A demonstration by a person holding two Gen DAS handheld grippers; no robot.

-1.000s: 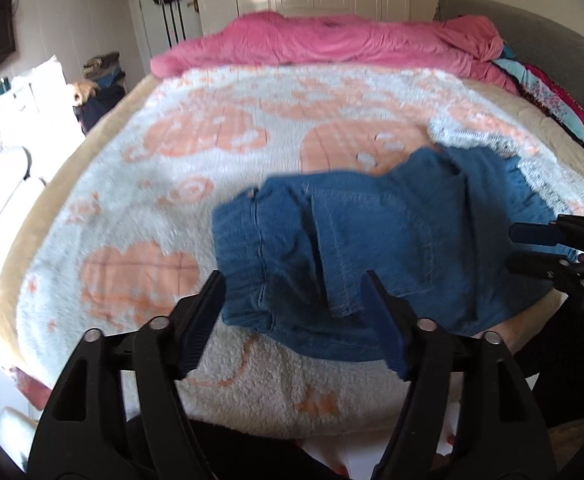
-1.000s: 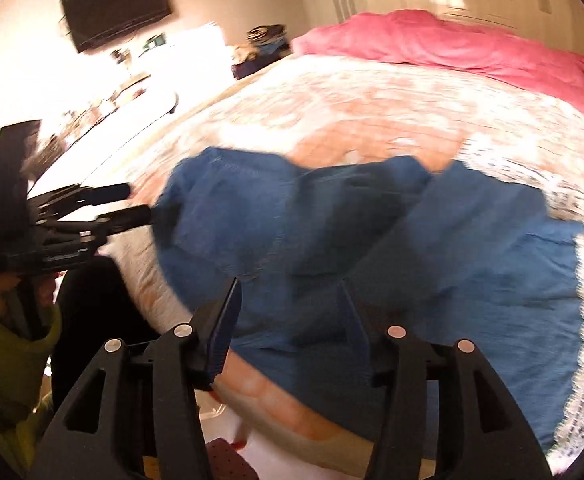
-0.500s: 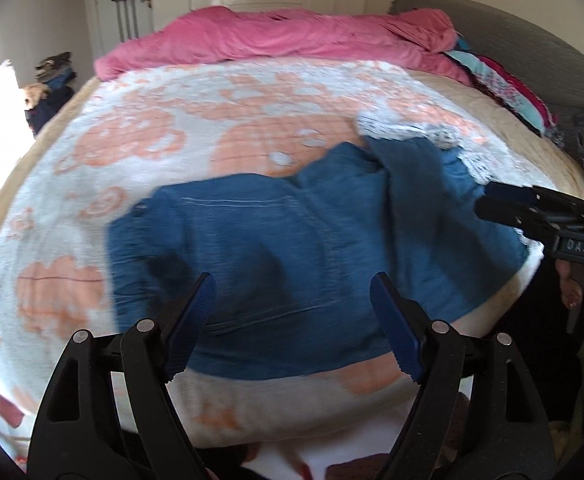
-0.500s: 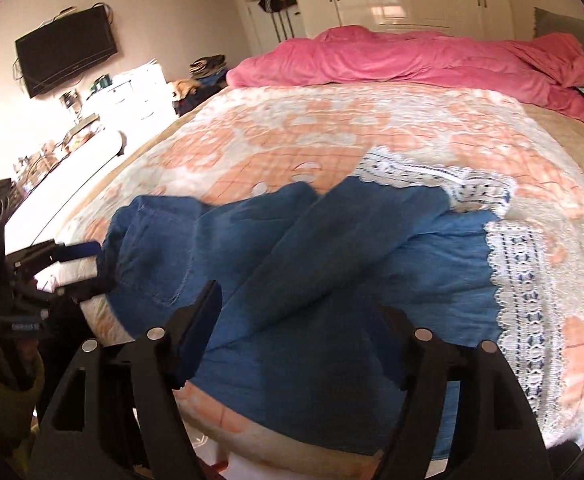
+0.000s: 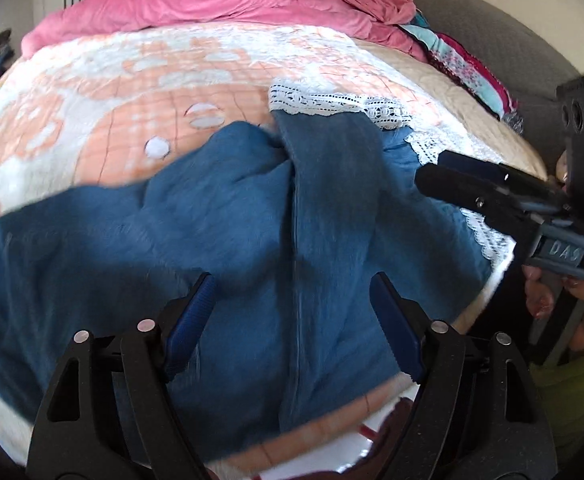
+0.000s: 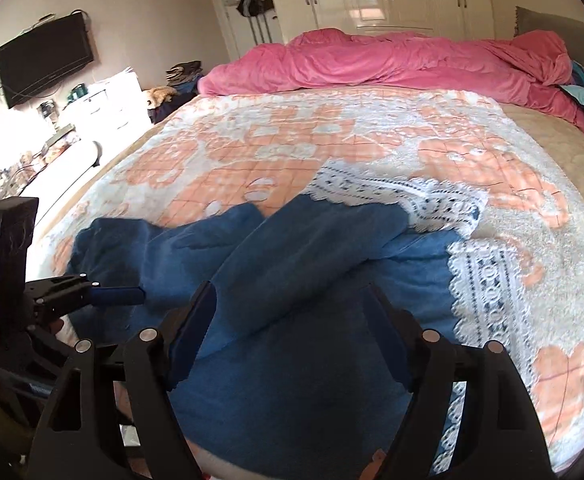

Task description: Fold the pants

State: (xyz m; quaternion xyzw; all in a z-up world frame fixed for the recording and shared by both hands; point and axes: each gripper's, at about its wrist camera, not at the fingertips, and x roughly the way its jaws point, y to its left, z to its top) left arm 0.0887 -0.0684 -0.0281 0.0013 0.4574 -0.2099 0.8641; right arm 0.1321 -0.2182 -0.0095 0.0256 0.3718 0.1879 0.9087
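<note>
Blue denim pants [image 5: 231,220] with white lace hems [image 5: 332,102] lie loosely on the bed near its front edge, one leg laid across the other. My left gripper [image 5: 292,280] hovers over the middle of the pants. Its jaws are closing and nothing is pinched between them. My right gripper [image 6: 292,290] hangs above the pants [image 6: 292,264] near the crossed leg, its jaws opening, with no cloth between the pads. The right gripper [image 5: 444,176] also shows at the lace end in the left wrist view, and the left gripper [image 6: 131,296] at the waist end in the right wrist view.
The bed carries a white and orange patterned blanket [image 6: 332,140], with a pink duvet [image 6: 392,60] bunched at the far side. A TV [image 6: 43,60] and a white dresser [image 6: 103,108] stand on the left. A person's hand [image 5: 572,312] holds the right gripper.
The left wrist view has swung right and lower, from the waistband to the middle of the pants. The right gripper's jaws have spread wider, and its view has drawn back from the cloth.
</note>
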